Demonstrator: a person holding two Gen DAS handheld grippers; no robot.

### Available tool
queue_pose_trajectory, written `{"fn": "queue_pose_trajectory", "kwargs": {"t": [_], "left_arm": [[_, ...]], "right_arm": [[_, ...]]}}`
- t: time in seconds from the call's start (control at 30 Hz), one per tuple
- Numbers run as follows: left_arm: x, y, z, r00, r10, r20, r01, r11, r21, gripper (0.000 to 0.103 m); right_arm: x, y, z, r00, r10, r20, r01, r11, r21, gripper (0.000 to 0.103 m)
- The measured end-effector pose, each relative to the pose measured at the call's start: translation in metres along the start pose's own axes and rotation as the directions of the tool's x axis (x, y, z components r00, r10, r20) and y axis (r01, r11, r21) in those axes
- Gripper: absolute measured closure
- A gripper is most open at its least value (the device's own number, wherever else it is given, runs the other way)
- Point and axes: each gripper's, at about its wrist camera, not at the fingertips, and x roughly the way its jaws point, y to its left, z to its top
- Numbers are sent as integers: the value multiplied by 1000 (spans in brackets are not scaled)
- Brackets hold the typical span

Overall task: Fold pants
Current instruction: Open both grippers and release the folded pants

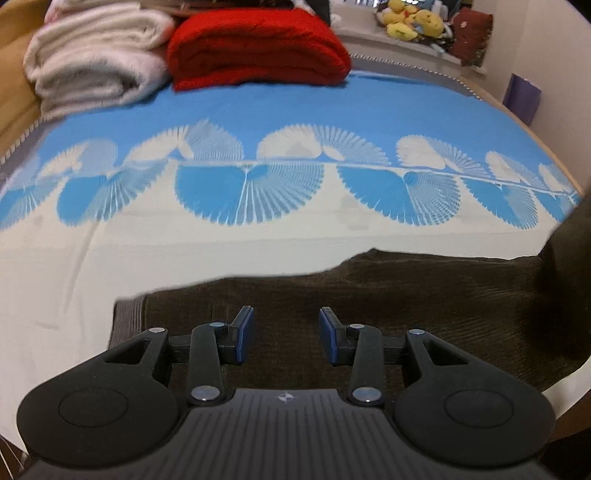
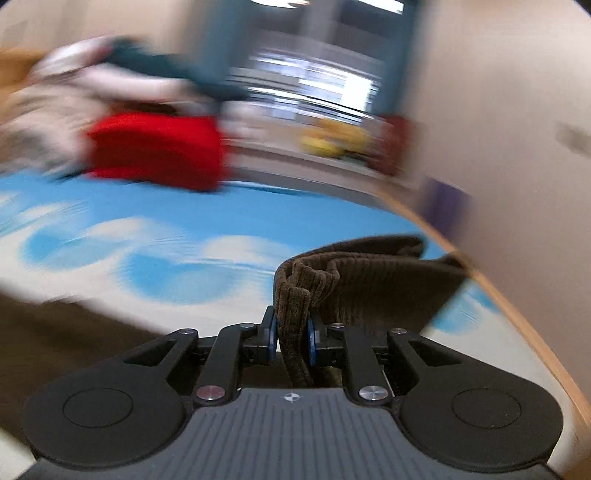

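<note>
The right gripper is nearly closed, its blue pads pinching a bunched fold of the brown corduroy pants. The ribbed cloth stands up between the fingers and spreads away to the right, lifted clear of the bedspread. More of the same brown cloth lies low at the left edge of this view. Everything behind the gripper is streaked with blur.

The left gripper is partly open, with a clear gap between its blue pads. Nothing is between them. It hangs over the pants, which lie flat across the near part of the bed; whether the fingertips touch the cloth I cannot tell. The far edge of the pants runs uneven from lower left up to a small peak near the middle, then level toward the right. At the left end a paler ribbed band finishes the cloth. At the right edge of this view a dark mass of cloth rises off the bed.

Beyond the pants the bedspread is bare, white first, then a row of fan shapes, then plain blue. At the far end sit a folded red blanket and, just beside it on the left, a folded white blanket. Stuffed toys sit on a ledge past the bed. A wall closes the right side.
</note>
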Motion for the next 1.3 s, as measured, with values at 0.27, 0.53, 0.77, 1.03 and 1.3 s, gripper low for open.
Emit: {"fn": "queue_pose_trajectory", "kwargs": {"t": [0.27, 0.53, 0.77, 1.03, 1.3], "left_arm": [[18, 1, -5, 990, -98, -102, 98, 995, -4, 47], [43, -34, 0, 963, -239, -126, 239, 971, -17, 75], [86, -79, 12, 929, -338, -149, 328, 940, -91, 69], [139, -107, 9, 930, -313, -194, 285, 945, -161, 42], [161, -114, 3, 907, -346, -242, 313, 936, -164, 44]], "right_arm": [[4, 96, -28, 869, 407, -281, -463, 870, -172, 74], [-12, 0, -8, 913, 352, -203, -337, 935, 109, 56], [-31, -105, -19, 981, 126, -150, -90, 970, 226, 43], [-7, -154, -65, 967, 16, -255, 101, 894, 437, 43], [11, -146, -63, 946, 23, -324, 120, 903, 414, 43]]}}
